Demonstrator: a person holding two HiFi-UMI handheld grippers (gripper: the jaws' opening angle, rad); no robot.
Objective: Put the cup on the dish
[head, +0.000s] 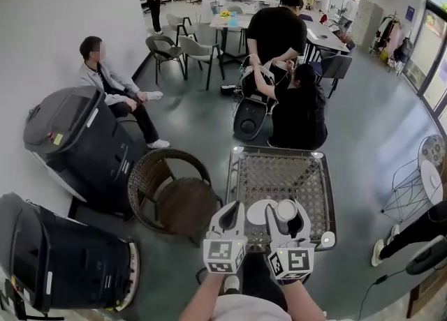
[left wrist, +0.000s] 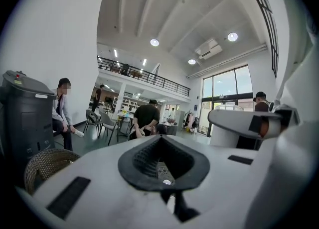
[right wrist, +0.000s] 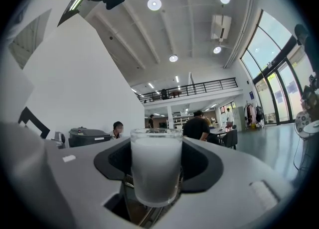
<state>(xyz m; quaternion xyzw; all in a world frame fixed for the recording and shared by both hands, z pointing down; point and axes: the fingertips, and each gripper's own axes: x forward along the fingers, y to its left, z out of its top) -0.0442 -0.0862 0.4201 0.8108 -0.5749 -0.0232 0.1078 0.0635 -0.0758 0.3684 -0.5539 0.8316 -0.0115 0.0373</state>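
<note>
- Cup (right wrist: 156,171): a straight-sided tumbler, upright between the right gripper's (head: 287,219) two jaws. It is milky white up to a clear rim. Whether that is frosted glass or a filling cannot be told.
- Right gripper jaws: spread wide, with the dark curved pads (right wrist: 202,166) hugging the cup on both sides, so the cup is pinched between them.
- From the head view the cup (head: 286,209) sits at the right edge of the dish (head: 257,211) and overlaps that edge in the picture. Whether it rests on the dish, stands on the table or hangs above them cannot be told.
- Dish: white and shallow, lying flat at the near end of the table. Its near side is partly covered by the two grippers.
- Left gripper (head: 230,215): just left of the dish, beside the right gripper. Its jaws are brought together, tips meeting. Only the hollow of its black pads (left wrist: 144,161) stays open, with the mesh showing through.
- Table (head: 279,151): a metal frame with a mesh top.
- Wicker chair (head: 174,197): round, just left of the table.
- Two dark bins (head: 77,142) stand along the wall at the left.
- Seated person (head: 112,89): against the wall, beyond the bins.
</note>
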